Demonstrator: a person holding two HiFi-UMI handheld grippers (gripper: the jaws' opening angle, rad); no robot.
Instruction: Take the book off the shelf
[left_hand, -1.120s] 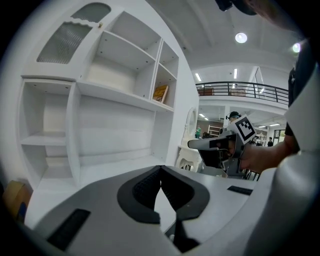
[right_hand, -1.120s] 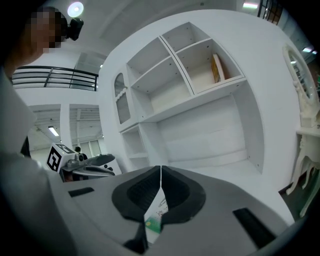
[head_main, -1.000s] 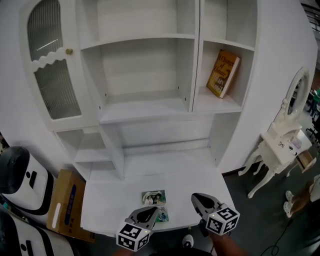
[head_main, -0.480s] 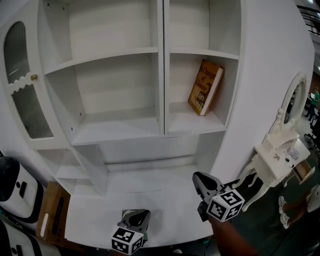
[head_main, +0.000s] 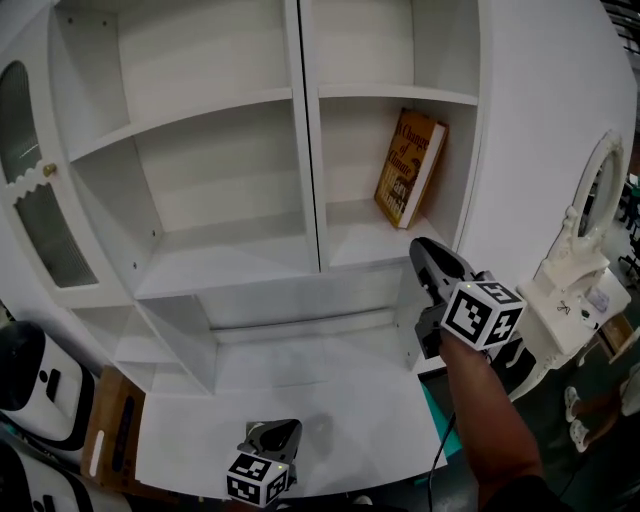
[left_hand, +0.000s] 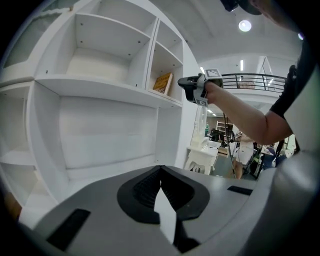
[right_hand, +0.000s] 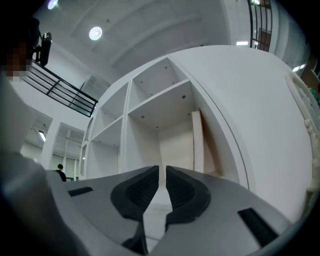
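Note:
A yellow-brown book (head_main: 408, 168) stands in the right shelf compartment, leaning against its right wall. My right gripper (head_main: 428, 254) is raised just below and in front of that shelf's edge, shut and empty, apart from the book. The right gripper view looks up into the compartment, where the book (right_hand: 197, 142) shows edge-on ahead of the right gripper (right_hand: 162, 170). My left gripper (head_main: 274, 436) stays low over the white desk, shut with nothing in it. From the left gripper (left_hand: 160, 168) I see the book (left_hand: 163, 83) and the right gripper (left_hand: 186, 85) up near it.
The white cabinet (head_main: 300, 130) has bare shelves and a glass door (head_main: 28, 200) at the left. A white desk top (head_main: 330, 400) lies below. An ornate white side table (head_main: 575, 290) stands to the right, a cardboard box (head_main: 108, 432) lower left.
My right gripper has risen from the desk's front edge up toward the book's shelf. The left gripper stayed low. The photos on the desk have left the head view.

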